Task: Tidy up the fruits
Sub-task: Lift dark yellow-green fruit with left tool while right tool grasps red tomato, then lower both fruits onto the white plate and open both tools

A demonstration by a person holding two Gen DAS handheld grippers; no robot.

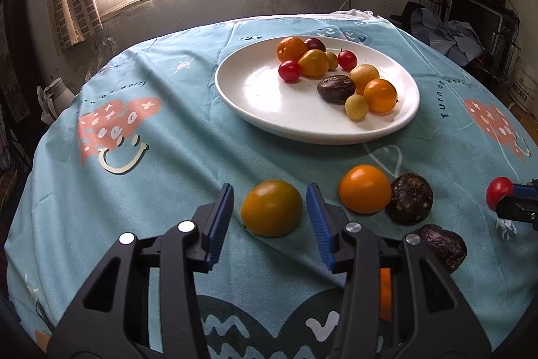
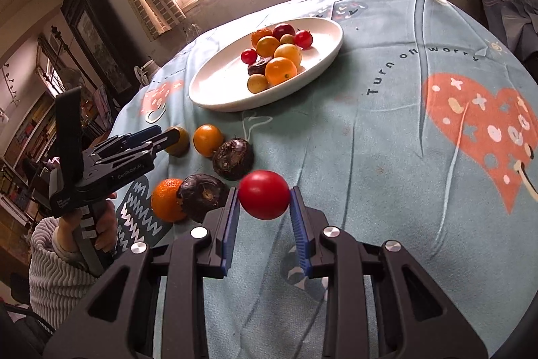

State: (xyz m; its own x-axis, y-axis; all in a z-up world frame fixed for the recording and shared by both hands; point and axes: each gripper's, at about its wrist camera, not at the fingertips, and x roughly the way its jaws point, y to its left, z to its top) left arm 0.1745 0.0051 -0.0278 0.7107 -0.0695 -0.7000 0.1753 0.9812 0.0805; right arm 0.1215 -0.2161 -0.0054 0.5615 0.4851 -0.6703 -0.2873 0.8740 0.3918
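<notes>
A white plate (image 1: 269,110) on the blue tablecloth holds several small fruits: oranges, red cherry tomatoes, yellow ones and a dark passion fruit. My left gripper (image 1: 270,201) is open, its jaws on either side of an orange-yellow fruit (image 1: 271,207) on the cloth. Right of it lie another orange fruit (image 1: 364,188) and two dark passion fruits (image 1: 410,199). My right gripper (image 2: 264,199) is shut on a red tomato (image 2: 264,194), held above the cloth; it also shows at the right edge of the left wrist view (image 1: 500,190).
In the right wrist view the plate (image 2: 215,96) lies ahead to the left. An orange (image 2: 166,199) and two passion fruits (image 2: 233,158) lie between the grippers. The table edge curves off all round. A window is behind.
</notes>
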